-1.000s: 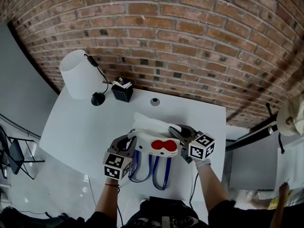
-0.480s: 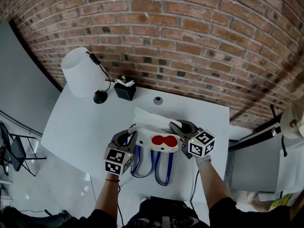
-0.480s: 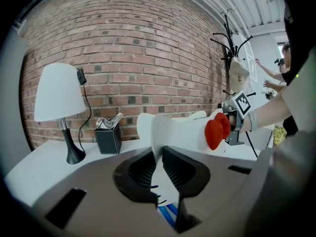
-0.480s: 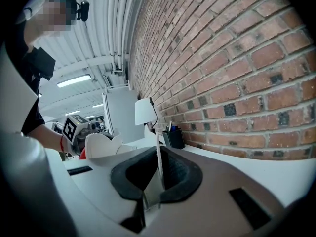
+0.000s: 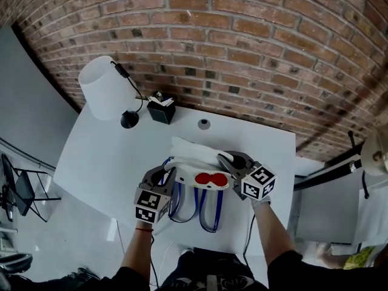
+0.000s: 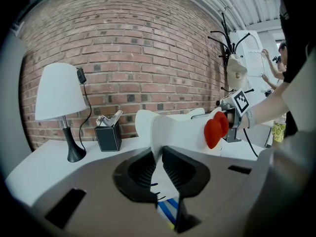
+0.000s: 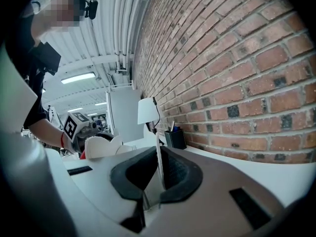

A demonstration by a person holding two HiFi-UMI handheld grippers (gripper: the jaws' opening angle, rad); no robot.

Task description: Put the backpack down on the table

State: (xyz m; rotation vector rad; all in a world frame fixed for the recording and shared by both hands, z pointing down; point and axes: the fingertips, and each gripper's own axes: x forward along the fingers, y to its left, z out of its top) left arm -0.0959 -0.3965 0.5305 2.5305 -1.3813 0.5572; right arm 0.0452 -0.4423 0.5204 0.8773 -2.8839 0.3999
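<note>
A white backpack with a red bow (image 5: 193,157) is held up between the two grippers over the near middle of the white desk (image 5: 100,162), its bow facing the person and its blue shoulder straps (image 5: 207,211) trailing toward the desk's near edge. Whether its underside touches the desk cannot be told. The left gripper (image 5: 166,176) has its dark ribbed fingers (image 6: 141,173) clamped on a fold of the backpack's white side, with a strip of blue strap showing just below the grip. The right gripper (image 5: 228,161) has its fingers (image 7: 176,174) closed nearly together on a thin white edge on the backpack's other side. At the desk's far left a white-shaded lamp on a black stem (image 5: 104,91) stands beside a black square holder (image 5: 160,111), both well apart from the backpack, before a red brick wall (image 5: 254,47).
</note>
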